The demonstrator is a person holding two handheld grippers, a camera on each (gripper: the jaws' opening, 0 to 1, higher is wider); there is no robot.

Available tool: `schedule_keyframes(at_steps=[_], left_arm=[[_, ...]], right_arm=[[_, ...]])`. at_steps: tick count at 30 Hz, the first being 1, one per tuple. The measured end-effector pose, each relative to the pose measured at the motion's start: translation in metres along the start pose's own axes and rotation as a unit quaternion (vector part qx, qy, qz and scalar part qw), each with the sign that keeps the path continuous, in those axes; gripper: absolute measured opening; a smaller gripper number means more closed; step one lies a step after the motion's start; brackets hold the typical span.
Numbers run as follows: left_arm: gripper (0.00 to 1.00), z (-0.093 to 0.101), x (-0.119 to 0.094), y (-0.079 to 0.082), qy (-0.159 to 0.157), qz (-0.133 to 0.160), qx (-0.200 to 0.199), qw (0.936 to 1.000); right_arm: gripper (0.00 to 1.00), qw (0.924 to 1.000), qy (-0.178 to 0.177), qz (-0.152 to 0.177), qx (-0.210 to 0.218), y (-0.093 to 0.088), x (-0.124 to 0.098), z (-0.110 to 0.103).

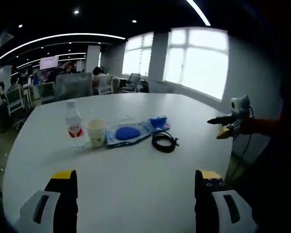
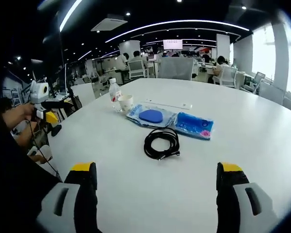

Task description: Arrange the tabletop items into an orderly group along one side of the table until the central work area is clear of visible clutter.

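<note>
Clutter sits in a loose row near the middle of the white table (image 2: 262,126): a water bottle (image 2: 115,91), a paper cup (image 2: 125,102), a clear packet with a blue oval thing inside (image 2: 151,116), a second blue packet (image 2: 194,124), and a coiled black cable (image 2: 161,143) lying nearer the table's edge than the rest; in the left gripper view the same row reads bottle (image 1: 73,119), cup (image 1: 96,132), blue packet (image 1: 130,133), cable (image 1: 164,141).

Both tools hang over the near part of the table, apart from every item; the left gripper (image 1: 135,187) has its jaws spread wide with nothing between them, and the right gripper (image 2: 156,182) likewise stands wide and empty.

From the right gripper the cable lies straight ahead and looks the closest item, with the packets just beyond it; the row's long axis runs slantwise across that view, bottle at the far left end. I judge the right gripper better lined up for the cable, and the left for the bottle and cup.

What the packets hold is hard to make out; the bottle's label is too small to read; a thin white strip (image 2: 167,104) behind the packets is unclear.
</note>
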State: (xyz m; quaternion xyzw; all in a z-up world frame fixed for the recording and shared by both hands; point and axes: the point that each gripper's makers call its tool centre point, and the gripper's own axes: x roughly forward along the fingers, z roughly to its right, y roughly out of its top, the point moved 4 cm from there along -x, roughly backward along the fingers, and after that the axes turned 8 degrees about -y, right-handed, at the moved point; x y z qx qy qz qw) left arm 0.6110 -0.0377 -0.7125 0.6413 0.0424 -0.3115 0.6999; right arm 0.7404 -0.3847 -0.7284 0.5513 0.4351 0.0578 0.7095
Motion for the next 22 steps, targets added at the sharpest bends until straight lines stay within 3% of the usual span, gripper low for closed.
schedule_keyframes(at_steps=[22], left_arm=[[0.99, 0.0007, -0.0045, 0.0, 0.003, 0.002, -0.004, 1.0]], right_arm=[[1.0, 1.0, 0.0, 0.001, 0.001, 0.0029, -0.0014, 0.0023]])
